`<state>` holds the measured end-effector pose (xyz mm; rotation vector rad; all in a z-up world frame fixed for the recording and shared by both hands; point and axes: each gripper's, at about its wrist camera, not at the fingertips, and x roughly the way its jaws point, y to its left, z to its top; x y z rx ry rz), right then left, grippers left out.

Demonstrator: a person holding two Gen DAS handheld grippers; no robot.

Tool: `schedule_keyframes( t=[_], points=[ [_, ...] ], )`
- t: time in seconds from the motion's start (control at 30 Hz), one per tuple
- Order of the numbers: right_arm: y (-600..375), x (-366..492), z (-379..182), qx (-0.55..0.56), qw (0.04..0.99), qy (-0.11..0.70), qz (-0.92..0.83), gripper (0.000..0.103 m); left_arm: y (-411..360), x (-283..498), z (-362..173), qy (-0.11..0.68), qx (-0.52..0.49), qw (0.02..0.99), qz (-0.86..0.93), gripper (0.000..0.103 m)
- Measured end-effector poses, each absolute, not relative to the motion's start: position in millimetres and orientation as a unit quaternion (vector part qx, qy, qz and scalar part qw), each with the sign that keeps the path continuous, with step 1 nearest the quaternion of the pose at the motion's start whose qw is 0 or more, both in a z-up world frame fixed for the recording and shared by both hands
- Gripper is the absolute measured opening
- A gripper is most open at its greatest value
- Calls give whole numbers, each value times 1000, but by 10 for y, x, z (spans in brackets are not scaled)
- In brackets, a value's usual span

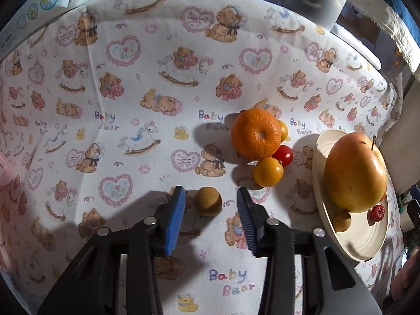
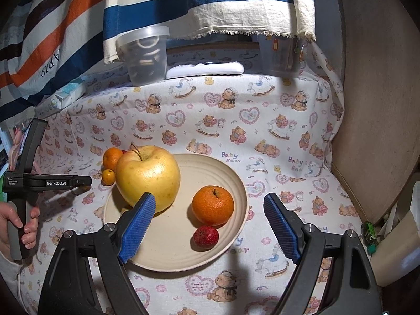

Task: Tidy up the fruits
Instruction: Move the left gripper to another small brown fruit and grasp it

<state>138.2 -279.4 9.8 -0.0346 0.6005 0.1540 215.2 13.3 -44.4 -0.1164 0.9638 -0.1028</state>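
Observation:
My left gripper (image 1: 211, 197) is open, its blue pads on either side of a small brown round fruit (image 1: 208, 201) on the cloth. To its right lie an orange (image 1: 256, 133), a yellow cherry tomato (image 1: 267, 172) and a red one (image 1: 284, 155). The cream plate (image 1: 367, 246) holds a big yellow apple (image 1: 354, 172), a small brown fruit (image 1: 342, 220) and a red berry (image 1: 377, 212). My right gripper (image 2: 210, 202) is open above the plate (image 2: 168, 252), over the apple (image 2: 148, 174), a mandarin (image 2: 213, 204) and the red berry (image 2: 206, 237).
The table has a teddy-bear cloth (image 1: 157, 92). At the back stand a clear lidded tub (image 2: 144, 55), a white remote (image 2: 204, 69) and a plastic cup (image 2: 282, 55). A baby-wipes pack (image 1: 39, 8) lies back left. A chair back (image 2: 380, 105) stands to the right.

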Motion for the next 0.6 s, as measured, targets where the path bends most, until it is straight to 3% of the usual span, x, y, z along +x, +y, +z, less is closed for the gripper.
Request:
schedule_keyframes(
  t=[0.1,0.6],
  points=[
    [-2797,1386,95,-18,953,294,73,85,133,2154,-459,468,-51,881,-51,22],
    [-2707,1399,214,-29,955,285,74,86,357,1991,-90,398,-60,915,-30,22]
  ],
)
